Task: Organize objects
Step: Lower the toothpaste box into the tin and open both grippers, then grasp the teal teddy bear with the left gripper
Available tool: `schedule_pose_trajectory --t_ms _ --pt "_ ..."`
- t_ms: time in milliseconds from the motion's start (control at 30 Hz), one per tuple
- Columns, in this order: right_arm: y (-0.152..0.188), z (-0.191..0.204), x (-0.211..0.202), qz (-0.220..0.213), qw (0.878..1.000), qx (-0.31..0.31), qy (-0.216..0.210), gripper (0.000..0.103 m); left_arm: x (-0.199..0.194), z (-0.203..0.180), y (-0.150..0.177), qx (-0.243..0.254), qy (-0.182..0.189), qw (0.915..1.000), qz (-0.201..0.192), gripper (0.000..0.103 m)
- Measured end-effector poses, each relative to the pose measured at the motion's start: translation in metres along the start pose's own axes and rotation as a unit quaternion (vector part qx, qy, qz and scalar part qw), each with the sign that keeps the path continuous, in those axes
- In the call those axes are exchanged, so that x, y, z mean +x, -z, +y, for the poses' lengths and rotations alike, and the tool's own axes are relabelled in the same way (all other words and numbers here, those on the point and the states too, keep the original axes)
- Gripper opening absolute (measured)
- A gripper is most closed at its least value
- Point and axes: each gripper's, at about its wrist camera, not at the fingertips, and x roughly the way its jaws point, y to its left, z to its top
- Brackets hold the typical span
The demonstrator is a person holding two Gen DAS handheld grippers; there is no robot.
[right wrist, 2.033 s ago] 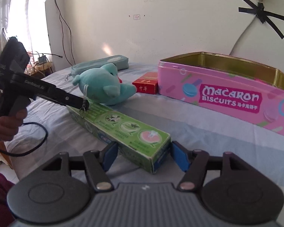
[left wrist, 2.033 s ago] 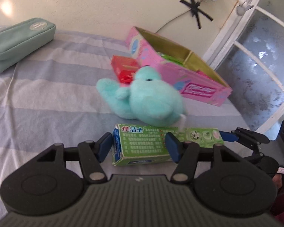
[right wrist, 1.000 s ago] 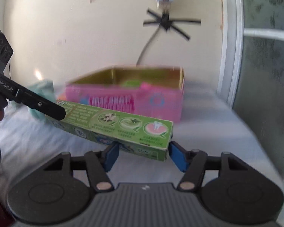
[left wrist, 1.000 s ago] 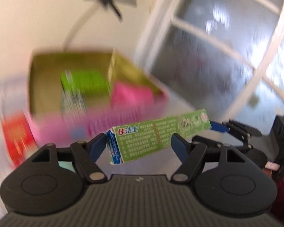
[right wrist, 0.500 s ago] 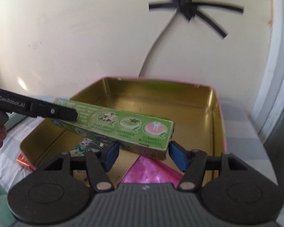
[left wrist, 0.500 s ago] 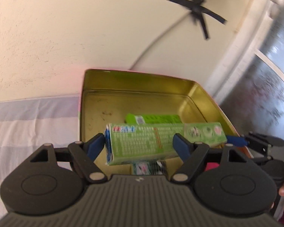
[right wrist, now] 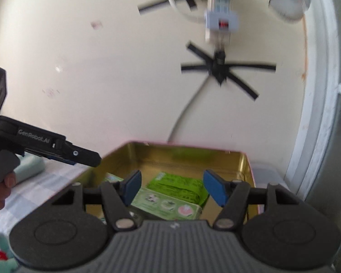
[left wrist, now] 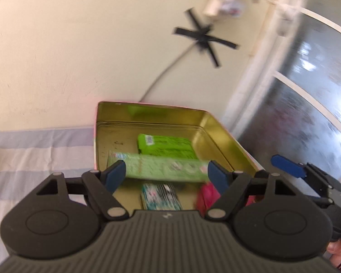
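The long green toothpaste box [left wrist: 163, 167] lies inside the open pink biscuit tin [left wrist: 206, 122], blurred, below my left gripper [left wrist: 167, 176], which is open above the tin. In the right wrist view the box [right wrist: 170, 206] lies under my open right gripper [right wrist: 172, 187], free of both pads. A bright green packet [left wrist: 166, 146] lies behind it in the tin [right wrist: 245, 166], also seen in the right wrist view [right wrist: 179, 185]. The right gripper shows at the right of the left wrist view [left wrist: 291, 170]; the left gripper shows at the left of the right wrist view [right wrist: 79, 157].
The tin also holds a teal patterned packet [left wrist: 160, 196] and a pink item [left wrist: 206, 193]. The striped bedsheet [left wrist: 38, 154] lies left of the tin. A cream wall with a taped cable [right wrist: 218, 68] stands behind, a window frame [right wrist: 318, 91] to the right. The teal plush [right wrist: 4, 261] sits low left.
Both grippers have opened and let go of the toothpaste box, which has dropped into the tin. Both grippers have lifted slightly.
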Motion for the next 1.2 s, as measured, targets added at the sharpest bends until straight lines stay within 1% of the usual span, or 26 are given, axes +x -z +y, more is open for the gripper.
schedule_pose_trajectory --t_ms 67,100,200,267,367,500,567,733,833,967,1100,1200 --pt "0.016 0.009 -0.034 -0.029 0.999 0.015 -0.009 0.065 -0.021 -0.011 0.019 0.030 -0.004 0.9995 -0.002 0.081" --pt "0.026 0.013 -0.046 -0.033 0.999 0.022 -0.014 0.066 -0.031 -0.014 0.031 0.041 -0.004 0.9991 -0.003 0.081" --pt "0.049 0.021 -0.073 -0.026 0.998 0.050 -0.025 0.066 -0.052 -0.012 0.061 0.048 -0.006 0.9988 0.006 0.080" --pt "0.065 0.025 -0.077 -0.001 0.996 0.077 -0.043 0.066 -0.065 0.000 0.078 0.030 -0.008 0.9994 0.011 0.080" --pt "0.088 0.032 -0.081 0.039 0.991 0.102 -0.080 0.066 -0.082 0.024 0.101 -0.014 -0.012 0.9997 0.015 0.080" --pt "0.107 0.045 -0.083 0.077 0.986 0.113 -0.094 0.066 -0.102 0.059 0.129 -0.068 -0.022 0.9973 0.016 0.080" --pt "0.114 0.054 -0.085 0.088 0.985 0.111 -0.097 0.066 -0.110 0.074 0.143 -0.086 -0.038 0.9954 0.018 0.080" --pt "0.113 0.074 -0.085 0.098 0.984 0.098 -0.109 0.066 -0.117 0.108 0.166 -0.108 -0.106 0.9880 0.031 0.080" --pt "0.109 0.087 -0.081 0.099 0.985 0.087 -0.112 0.066 -0.121 0.124 0.172 -0.115 -0.125 0.9850 0.029 0.080" --pt "0.100 0.104 -0.078 0.096 0.986 0.070 -0.119 0.066 -0.128 0.133 0.173 -0.101 -0.145 0.9841 0.016 0.080" --pt "0.092 0.121 -0.076 0.094 0.987 0.052 -0.119 0.066 -0.133 0.144 0.174 -0.105 -0.144 0.9839 0.012 0.080" --pt "0.088 0.125 -0.075 0.091 0.988 0.042 -0.115 0.066 -0.136 0.148 0.177 -0.108 -0.148 0.9831 0.009 0.080"
